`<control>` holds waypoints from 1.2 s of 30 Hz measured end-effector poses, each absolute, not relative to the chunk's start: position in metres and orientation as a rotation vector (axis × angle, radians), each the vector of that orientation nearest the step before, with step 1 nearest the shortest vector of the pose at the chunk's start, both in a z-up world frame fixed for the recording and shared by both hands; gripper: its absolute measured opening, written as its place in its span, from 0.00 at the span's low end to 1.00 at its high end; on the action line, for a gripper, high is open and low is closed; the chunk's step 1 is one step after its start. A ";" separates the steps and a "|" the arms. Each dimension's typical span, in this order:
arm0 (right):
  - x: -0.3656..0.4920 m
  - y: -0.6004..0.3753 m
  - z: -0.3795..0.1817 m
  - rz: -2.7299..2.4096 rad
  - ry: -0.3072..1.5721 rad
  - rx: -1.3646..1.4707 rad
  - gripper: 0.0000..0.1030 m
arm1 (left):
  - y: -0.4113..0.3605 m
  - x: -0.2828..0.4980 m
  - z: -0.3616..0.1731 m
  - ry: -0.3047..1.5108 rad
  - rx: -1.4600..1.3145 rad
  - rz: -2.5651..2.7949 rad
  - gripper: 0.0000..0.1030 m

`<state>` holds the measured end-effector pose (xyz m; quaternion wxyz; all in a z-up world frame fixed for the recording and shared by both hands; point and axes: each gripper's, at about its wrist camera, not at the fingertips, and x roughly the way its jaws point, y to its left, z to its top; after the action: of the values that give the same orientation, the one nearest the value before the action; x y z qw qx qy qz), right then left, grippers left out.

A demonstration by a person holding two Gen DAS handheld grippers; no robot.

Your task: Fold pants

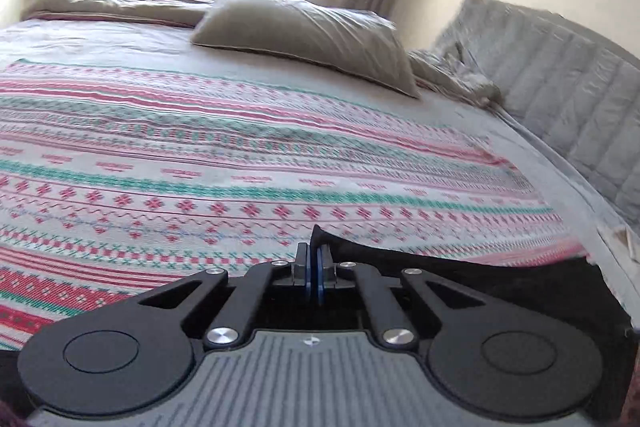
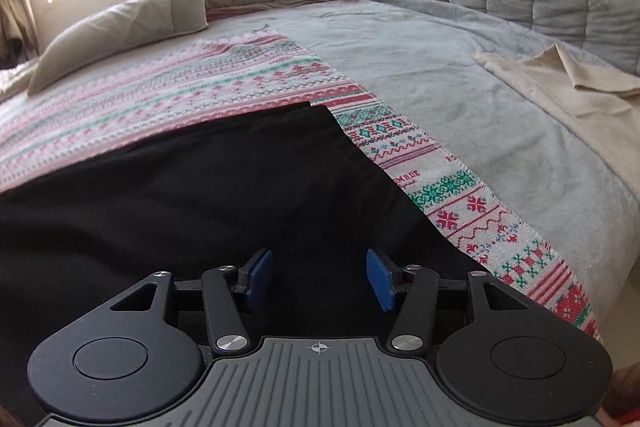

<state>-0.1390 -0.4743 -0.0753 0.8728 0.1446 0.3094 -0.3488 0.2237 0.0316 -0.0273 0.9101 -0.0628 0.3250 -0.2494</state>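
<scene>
Pinching black pants (image 2: 208, 187) edge, left gripper (image 1: 314, 267), right gripper (image 2: 320, 277) spread open above, hem end toward pillow (image 2: 120, 27)

The patterned blanket (image 1: 240, 155) lies flat and bare across the middle of the bed, giving open passage ahead of the left gripper (image 1: 314, 267). A grey pillow (image 1: 312, 35) blocks the far end, with rumpled bedding (image 1: 452, 75) to its right beside the quilted headboard (image 1: 560, 83). In the right wrist view, the beige cloth (image 2: 560, 83) occupies the far right, the grey sheet (image 2: 440, 67) before it open.
</scene>
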 end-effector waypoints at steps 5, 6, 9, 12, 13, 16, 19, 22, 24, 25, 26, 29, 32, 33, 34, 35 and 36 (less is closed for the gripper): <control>-0.138 -0.474 -0.075 -0.729 0.656 0.290 0.50 | 0.012 0.238 -0.047 0.757 -0.022 -0.415 0.06; -0.138 -0.475 -0.074 -0.728 0.658 0.291 0.50 | 0.012 0.240 -0.049 0.771 -0.031 -0.415 0.08; -0.140 -0.480 -0.066 -0.702 0.660 0.311 0.51 | 0.015 0.238 -0.046 0.775 -0.056 -0.438 0.17; -0.141 -0.497 -0.052 -0.662 0.608 0.346 0.51 | 0.013 0.238 -0.043 0.785 -0.033 -0.462 0.22; -0.138 -0.505 -0.048 -0.648 0.596 0.351 0.51 | 0.012 0.237 -0.043 0.788 -0.030 -0.471 0.22; -0.118 -0.536 -0.044 -0.587 0.569 0.385 0.50 | 0.013 0.237 -0.044 0.793 -0.046 -0.480 0.22; -0.094 -0.571 -0.052 -0.577 0.569 0.437 0.47 | 0.014 0.241 -0.050 0.795 -0.051 -0.474 0.18; -0.074 -0.590 -0.063 -0.583 0.549 0.445 0.32 | 0.014 0.244 -0.051 0.791 -0.059 -0.475 0.06; -0.065 -0.597 -0.069 -0.566 0.535 0.458 0.15 | 0.013 0.241 -0.049 0.770 -0.060 -0.470 0.03; -0.062 -0.598 -0.071 -0.566 0.531 0.452 0.10 | 0.014 0.239 -0.048 0.760 -0.061 -0.470 0.03; -0.061 -0.598 -0.072 -0.575 0.524 0.433 0.04 | 0.015 0.238 -0.048 0.751 -0.065 -0.471 0.03; -0.066 -0.597 -0.071 -0.573 0.457 0.425 0.02 | 0.022 0.233 -0.049 0.721 -0.109 -0.473 0.03; -0.070 -0.595 -0.066 -0.568 0.404 0.396 0.00 | 0.026 0.229 -0.050 0.687 -0.134 -0.477 0.03; -0.069 -0.594 -0.064 -0.569 0.395 0.384 0.00 | 0.027 0.227 -0.050 0.677 -0.139 -0.474 0.03; -0.067 -0.594 -0.062 -0.572 0.395 0.372 0.00 | 0.028 0.226 -0.050 0.666 -0.144 -0.470 0.03; -0.064 -0.594 -0.061 -0.571 0.401 0.362 0.00 | 0.028 0.225 -0.049 0.655 -0.149 -0.467 0.03; -0.060 -0.595 -0.060 -0.573 0.407 0.351 0.00 | 0.029 0.224 -0.049 0.645 -0.152 -0.461 0.03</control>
<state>-0.0598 -0.5951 -0.0602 0.9238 0.1709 0.1984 -0.2793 0.2243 0.0287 -0.0489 0.9197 -0.0739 0.3138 -0.2241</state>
